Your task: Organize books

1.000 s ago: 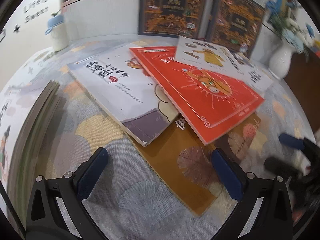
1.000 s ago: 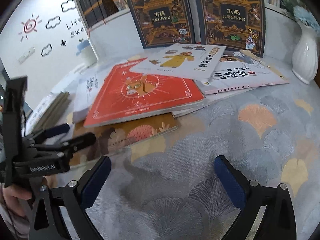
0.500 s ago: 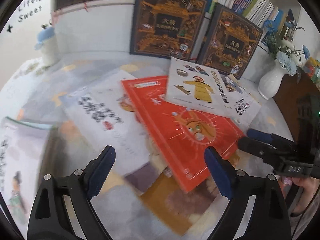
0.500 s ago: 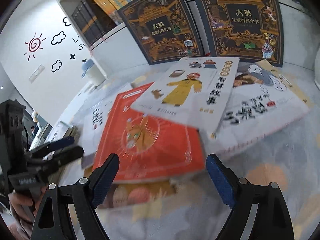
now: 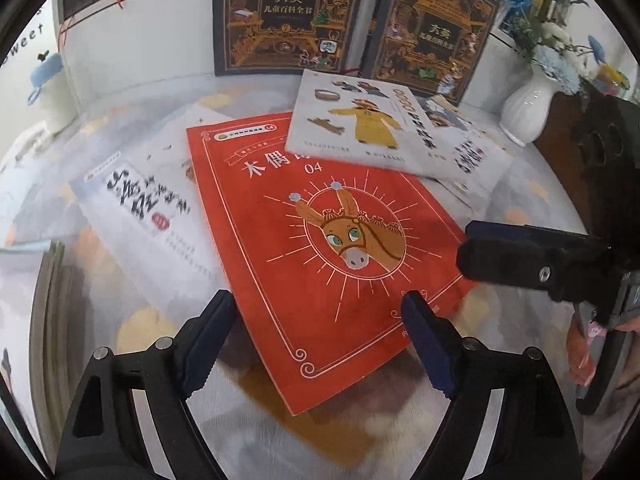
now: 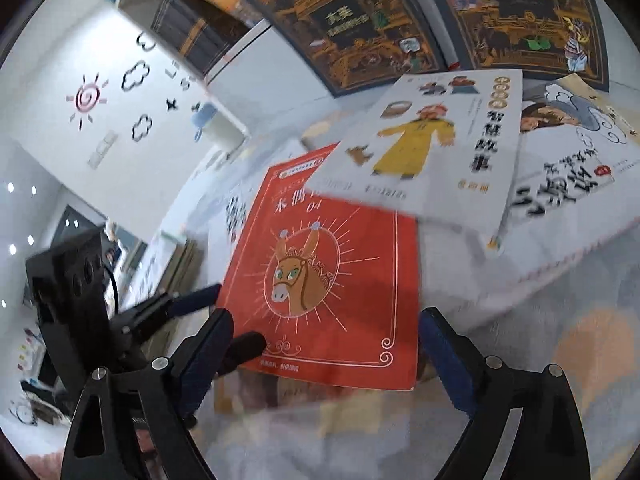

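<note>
A red book with a donkey on its cover lies tilted on top of a mustard book and a white book with a brush-lettered title. A white book showing a yellow-robed figure overlaps its far corner. My left gripper hovers over the red book's near edge. Its jaws are closing, with that edge between them and the pads off it. My right gripper is at the red book's right corner. Its jaws are opening and nothing is gripped.
Two dark encyclopedia volumes stand against the white shelf at the back. Another white book lies at the right, near a white vase of flowers. A stack of books sits at the left on the patterned tablecloth.
Both grippers have closed in on the red book, which now fills the middle of each view. The left jaws stand narrower than before. The right gripper has come up beside the book's right corner.
</note>
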### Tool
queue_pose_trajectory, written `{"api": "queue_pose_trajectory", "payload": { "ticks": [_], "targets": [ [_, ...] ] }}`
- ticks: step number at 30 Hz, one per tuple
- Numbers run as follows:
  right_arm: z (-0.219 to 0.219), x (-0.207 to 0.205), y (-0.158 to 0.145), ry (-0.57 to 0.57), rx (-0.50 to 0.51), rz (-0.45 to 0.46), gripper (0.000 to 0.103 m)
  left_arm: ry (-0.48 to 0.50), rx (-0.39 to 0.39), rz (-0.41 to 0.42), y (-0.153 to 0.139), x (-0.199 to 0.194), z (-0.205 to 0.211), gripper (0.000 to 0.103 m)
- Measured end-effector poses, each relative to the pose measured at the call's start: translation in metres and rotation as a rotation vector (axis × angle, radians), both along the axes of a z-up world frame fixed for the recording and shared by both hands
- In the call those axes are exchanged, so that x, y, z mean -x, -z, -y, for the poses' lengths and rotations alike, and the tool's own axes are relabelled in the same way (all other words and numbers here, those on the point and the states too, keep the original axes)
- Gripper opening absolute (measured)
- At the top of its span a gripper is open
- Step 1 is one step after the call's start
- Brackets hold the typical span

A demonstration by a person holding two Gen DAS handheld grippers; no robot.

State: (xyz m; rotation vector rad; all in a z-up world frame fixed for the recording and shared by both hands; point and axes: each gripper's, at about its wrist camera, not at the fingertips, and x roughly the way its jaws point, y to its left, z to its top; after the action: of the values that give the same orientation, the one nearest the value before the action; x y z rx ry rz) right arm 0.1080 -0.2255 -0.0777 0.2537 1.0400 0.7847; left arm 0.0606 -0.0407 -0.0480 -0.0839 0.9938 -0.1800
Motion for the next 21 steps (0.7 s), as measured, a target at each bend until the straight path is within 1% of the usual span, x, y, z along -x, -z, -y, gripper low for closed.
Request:
{"api": "queue_pose_trajectory", "payload": {
  "ticks": [2,4,6,8,10,12,13,14,15,16,17,18,19,21],
  "targets": [
    [-0.004,0.015,-0.001,-0.017,0.025,0.004,0.095,0.009,0.002,-0.013,0.001,0.012,-0.001,0.083],
    [-0.007,0.033,0.002,-0.036,0.034,-0.020,0.095,0.025,-0.011,-0.015,0.000,0.030,-0.001,0.083],
    [-0.009,0.058,0.007,-0.052,0.040,-0.042,0.095,0.047,0.011,-0.029,0.001,0.045,-0.006,0.082],
    [-0.008,0.081,0.010,-0.068,0.038,-0.051,0.095,0.073,0.043,-0.053,0.003,0.069,-0.013,0.077],
    [-0.008,0.112,0.014,-0.121,0.009,-0.100,0.098,0.110,0.056,-0.065,0.005,0.098,-0.021,0.075],
    [-0.008,0.136,0.017,-0.191,-0.035,-0.149,0.099,0.127,0.053,-0.063,0.005,0.116,-0.028,0.070],
    [-0.007,0.148,0.020,-0.218,-0.054,-0.172,0.099,0.130,0.055,-0.072,0.006,0.122,-0.032,0.060],
    [-0.006,0.152,0.021,-0.227,-0.056,-0.171,0.096,0.131,0.072,-0.087,0.008,0.123,-0.038,0.050],
    [-0.003,0.153,0.022,-0.224,-0.050,-0.157,0.093,0.130,0.089,-0.106,0.011,0.120,-0.042,0.047],
    [0.000,0.146,0.023,-0.214,-0.061,-0.166,0.088,0.118,0.116,-0.117,0.014,0.115,-0.047,0.043],
    [0.003,0.140,0.025,-0.202,-0.087,-0.180,0.085,0.108,0.127,-0.108,0.014,0.112,-0.050,0.039],
    [0.006,0.129,0.028,-0.183,-0.125,-0.196,0.085,0.095,0.132,-0.102,0.014,0.108,-0.052,0.037],
    [0.009,0.122,0.030,-0.173,-0.150,-0.198,0.080,0.080,0.141,-0.101,0.014,0.102,-0.054,0.037],
    [0.010,0.108,0.033,-0.160,-0.149,-0.180,0.066,0.061,0.130,-0.089,0.014,0.098,-0.055,0.037]
  ]
}}
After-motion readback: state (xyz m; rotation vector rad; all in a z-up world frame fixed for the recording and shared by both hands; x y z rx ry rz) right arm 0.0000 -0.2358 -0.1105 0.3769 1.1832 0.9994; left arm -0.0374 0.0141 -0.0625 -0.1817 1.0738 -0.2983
